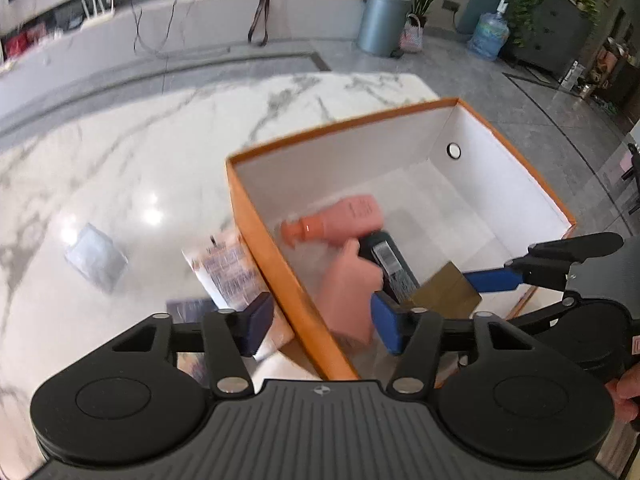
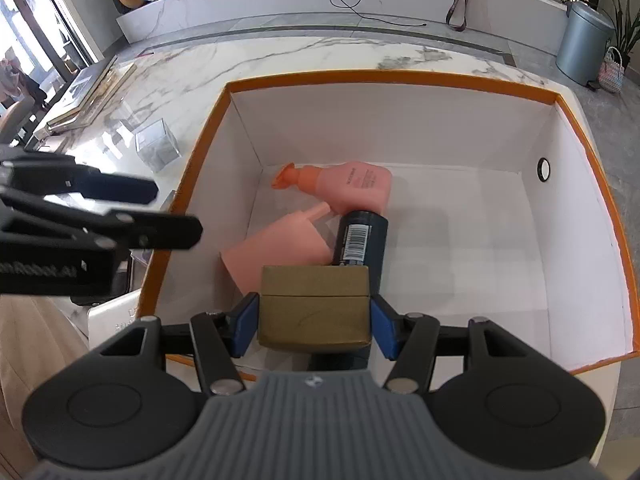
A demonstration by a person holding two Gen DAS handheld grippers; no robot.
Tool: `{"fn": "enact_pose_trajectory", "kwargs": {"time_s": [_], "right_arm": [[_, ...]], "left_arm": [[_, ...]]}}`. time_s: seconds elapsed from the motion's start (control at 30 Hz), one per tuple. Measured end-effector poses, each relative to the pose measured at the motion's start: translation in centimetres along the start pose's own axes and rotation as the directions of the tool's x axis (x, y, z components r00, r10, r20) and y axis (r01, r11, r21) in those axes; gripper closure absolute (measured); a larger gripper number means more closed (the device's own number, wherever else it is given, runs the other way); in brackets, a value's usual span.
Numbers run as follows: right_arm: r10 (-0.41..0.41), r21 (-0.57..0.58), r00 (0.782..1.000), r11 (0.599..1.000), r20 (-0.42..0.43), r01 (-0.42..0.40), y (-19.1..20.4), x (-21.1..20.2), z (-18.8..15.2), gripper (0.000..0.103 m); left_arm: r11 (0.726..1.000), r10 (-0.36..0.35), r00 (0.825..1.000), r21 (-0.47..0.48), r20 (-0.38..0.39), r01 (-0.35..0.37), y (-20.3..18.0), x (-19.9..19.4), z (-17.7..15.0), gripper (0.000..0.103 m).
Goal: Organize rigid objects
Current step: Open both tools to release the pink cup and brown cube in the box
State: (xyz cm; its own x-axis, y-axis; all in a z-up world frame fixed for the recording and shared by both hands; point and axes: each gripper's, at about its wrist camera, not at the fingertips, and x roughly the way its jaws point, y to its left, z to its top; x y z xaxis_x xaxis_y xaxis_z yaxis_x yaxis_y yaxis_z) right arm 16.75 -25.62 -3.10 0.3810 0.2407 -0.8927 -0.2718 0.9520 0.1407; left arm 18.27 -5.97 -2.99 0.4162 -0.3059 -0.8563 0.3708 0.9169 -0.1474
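Observation:
An orange box with white inner walls stands on the marble table. On its floor lie a pink bottle with an orange cap, a second pink container and a dark blue can with a barcode. My right gripper is shut on a gold box, held over the near part of the orange box, above the can's near end. The gold box also shows in the left wrist view. My left gripper is open and empty, its fingers astride the box's left wall. It shows as black fingers.
Left of the orange box lie a printed pouch and a pale wrapped packet on the marble table. A clear cube stands farther out. The right half of the box floor is bare.

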Motion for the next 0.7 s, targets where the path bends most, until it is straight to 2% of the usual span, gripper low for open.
{"fn": "enact_pose_trajectory", "kwargs": {"time_s": [0.13, 0.23, 0.3, 0.43, 0.5, 0.7], "right_arm": [[0.01, 0.0, 1.0, 1.0, -0.011, -0.01, 0.4, -0.1, 0.1, 0.044], [0.042, 0.029, 0.999, 0.999, -0.023, -0.041, 0.3, -0.4, 0.1, 0.044], [0.065, 0.047, 0.997, 0.997, -0.036, -0.063, 0.3, -0.4, 0.1, 0.044], [0.108, 0.075, 0.992, 0.992, -0.067, -0.103, 0.5, 0.4, 0.0, 0.044], [0.111, 0.078, 0.991, 0.991, -0.08, -0.105, 0.8, 1.1, -0.1, 0.044], [0.083, 0.108, 0.994, 0.991, -0.074, -0.075, 1.3, 3.1, 0.6, 0.044]], "left_arm": [[0.995, -0.067, 0.997, -0.077, -0.035, 0.064, 0.7, 0.7, -0.6, 0.046], [0.991, -0.089, 0.995, -0.107, -0.053, 0.083, 0.9, 1.6, -0.6, 0.055], [0.99, -0.085, 0.995, -0.118, -0.06, 0.077, 0.9, 2.0, -0.7, 0.063], [0.991, -0.071, 0.995, -0.118, -0.063, 0.063, 1.2, 2.3, -0.5, 0.071], [0.992, -0.067, 0.996, -0.115, -0.062, 0.06, 1.4, 2.4, -0.3, 0.08], [0.99, -0.08, 0.996, -0.12, -0.048, 0.073, 1.9, 3.2, 0.8, 0.082]]}}
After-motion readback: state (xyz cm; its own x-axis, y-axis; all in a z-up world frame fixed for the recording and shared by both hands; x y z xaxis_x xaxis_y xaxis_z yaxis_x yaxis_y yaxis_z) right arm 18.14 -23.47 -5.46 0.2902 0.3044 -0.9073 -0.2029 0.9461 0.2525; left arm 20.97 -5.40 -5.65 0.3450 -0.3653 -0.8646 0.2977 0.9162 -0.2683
